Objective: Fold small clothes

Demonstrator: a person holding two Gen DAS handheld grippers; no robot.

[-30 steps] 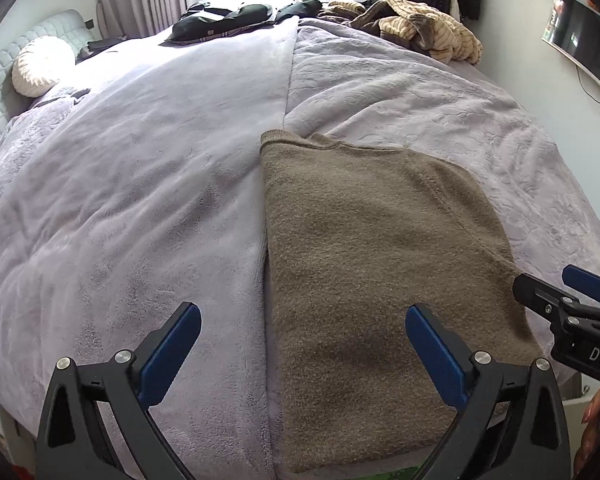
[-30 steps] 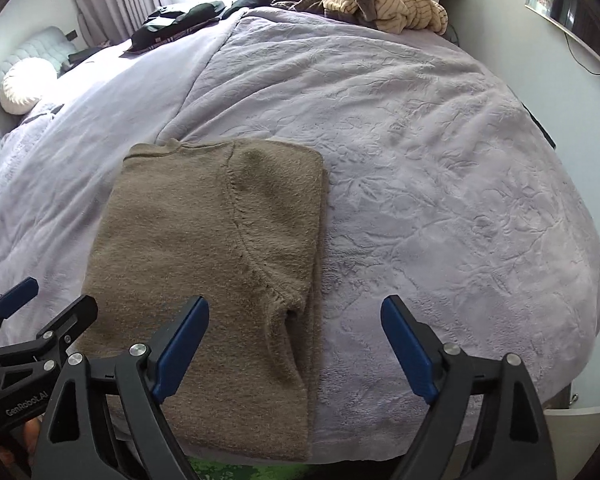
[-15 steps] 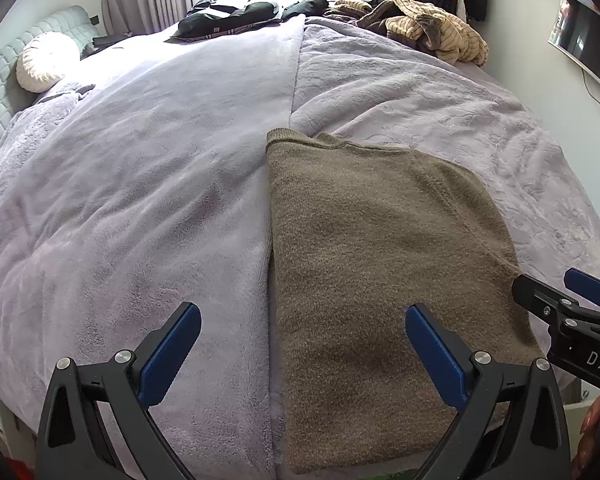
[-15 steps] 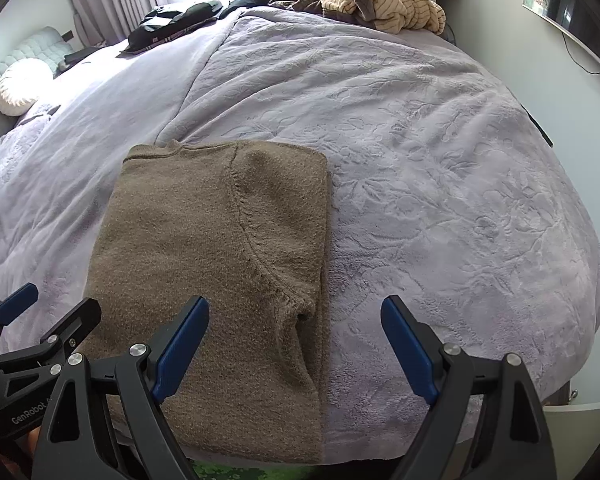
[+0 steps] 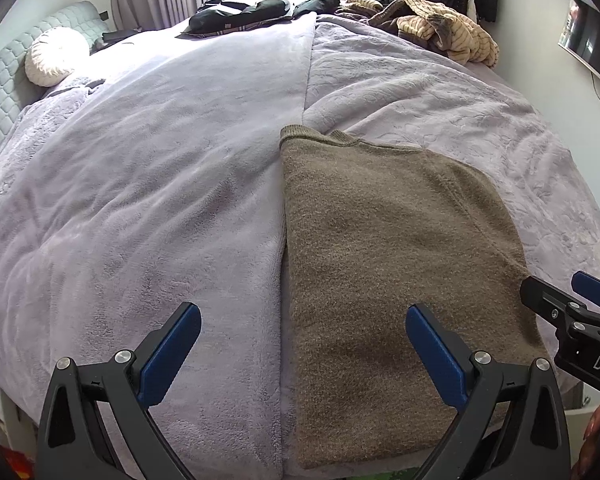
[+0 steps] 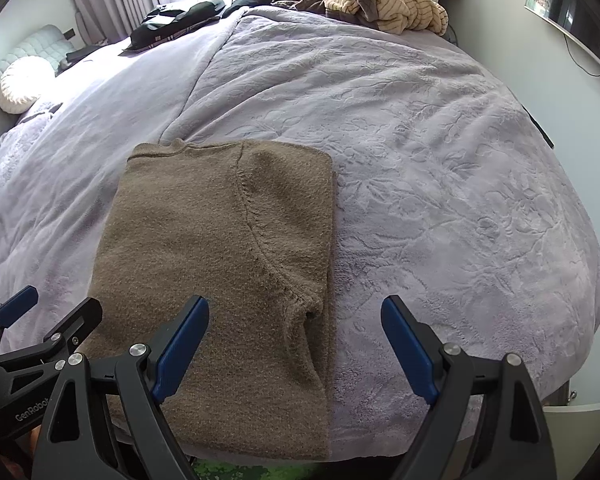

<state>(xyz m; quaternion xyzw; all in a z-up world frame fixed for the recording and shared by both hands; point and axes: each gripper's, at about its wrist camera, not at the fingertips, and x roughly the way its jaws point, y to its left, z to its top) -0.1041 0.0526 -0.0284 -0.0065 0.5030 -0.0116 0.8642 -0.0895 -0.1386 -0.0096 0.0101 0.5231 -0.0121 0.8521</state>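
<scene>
While both open grippers stay put, the sweater [image 5: 388, 280] lies unmoved.

- bed [image 6: 440, 168] under lilac plush blanket [image 5: 160, 200]
- folded brown sweater [image 6: 220, 260] flat at 6 o'clock edge
- black clothes [image 5: 240, 16] at 12
- striped beige pile [image 6: 392, 4] at 1
- round white pillow [image 5: 54, 54] at 10
</scene>
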